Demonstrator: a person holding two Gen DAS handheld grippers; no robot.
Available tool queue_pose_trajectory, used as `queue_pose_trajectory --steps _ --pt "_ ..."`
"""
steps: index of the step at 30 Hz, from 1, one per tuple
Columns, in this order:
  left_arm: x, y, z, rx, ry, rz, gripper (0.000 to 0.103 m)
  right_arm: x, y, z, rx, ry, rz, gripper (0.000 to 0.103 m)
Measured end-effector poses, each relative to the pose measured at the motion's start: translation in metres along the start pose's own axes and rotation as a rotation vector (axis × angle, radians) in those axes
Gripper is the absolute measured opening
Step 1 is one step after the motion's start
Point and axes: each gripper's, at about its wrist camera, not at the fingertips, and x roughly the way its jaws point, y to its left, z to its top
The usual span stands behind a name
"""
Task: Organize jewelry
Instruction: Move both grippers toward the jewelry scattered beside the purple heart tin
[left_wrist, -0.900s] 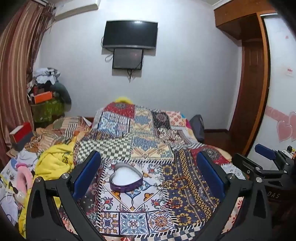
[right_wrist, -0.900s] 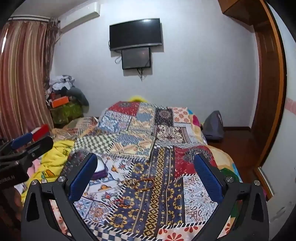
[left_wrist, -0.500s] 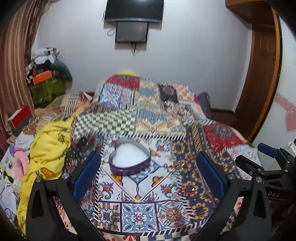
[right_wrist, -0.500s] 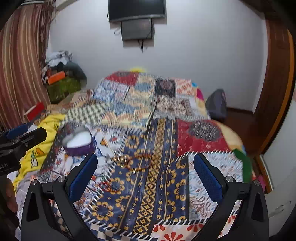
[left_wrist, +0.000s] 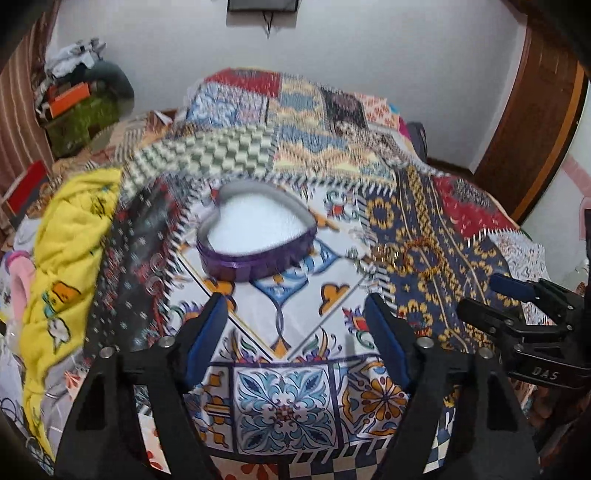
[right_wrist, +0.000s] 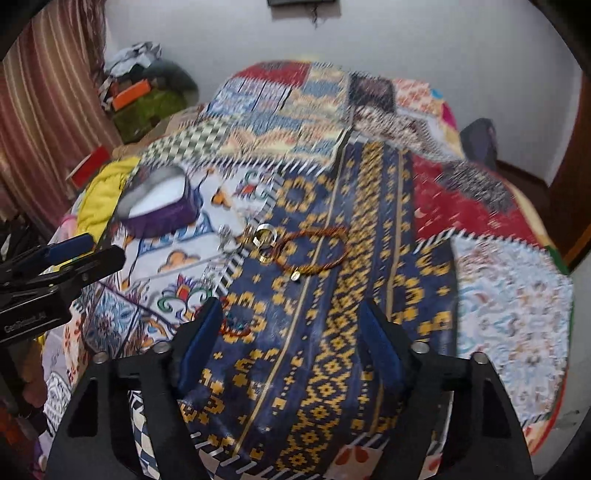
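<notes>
Purple heart-shaped box, lidless, white lining exposed; sits on patchwork bedspread, straight ahead of left gripper. Left gripper: blue pads spread wide, nothing between them, hovering above the fabric just short of the box. Right gripper: likewise spread and empty, over the blue-and-gold patterned strip. Beyond it, in open fabric: brown corded bracelet lying in a loop; gold rings touching its left edge; small silvery pieces just left of those, too blurred to identify. Small beaded item close to the right gripper's left pad, detail unclear. Jewelry cluster lies to the right of the box, apart from it. Nothing between either gripper and its nearest item. Yellow printed blanket bunched along bed's left side, near the box. Clutter pile against far wall, striped curtain on the left, wooden door frame on the right. Both views motion-blurred.
</notes>
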Motion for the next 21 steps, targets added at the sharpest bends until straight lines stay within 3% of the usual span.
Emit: queue_pose_trajectory --steps 6,15,21 --pt "0.014 -0.001 -0.007 0.027 0.052 -0.029 0.066 0.019 0.001 -0.006 -0.015 0.085 0.051 0.049" --pt "0.022 -0.001 -0.009 0.027 0.080 -0.050 0.057 0.035 0.017 -0.004 -0.063 0.132 0.115 0.049" --pt "0.024 0.001 -0.010 0.029 0.086 -0.055 0.057 0.042 0.029 -0.007 -0.119 0.113 0.080 0.047"
